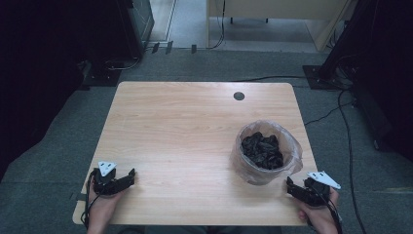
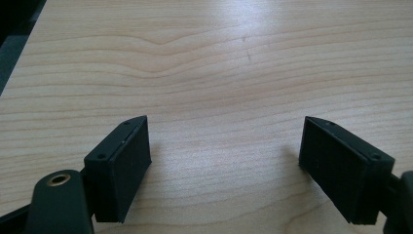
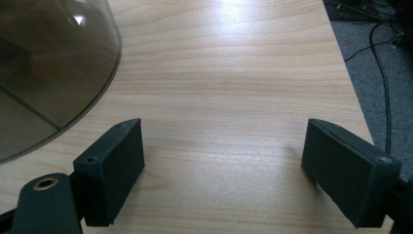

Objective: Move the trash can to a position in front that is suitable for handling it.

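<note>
The left claw rests released at the surface's near left corner. The right claw, also released and empty, lies just beside the bin at the near right.

A lab or office; grey carpet, trailing cables, plain wooden table.

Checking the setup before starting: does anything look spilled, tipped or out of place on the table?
Nothing stands out. The bin stands upright, its plastic liner folded over the rim, dark contents inside, nothing spilled on the table. Both tongs, left and right, are open.
</note>
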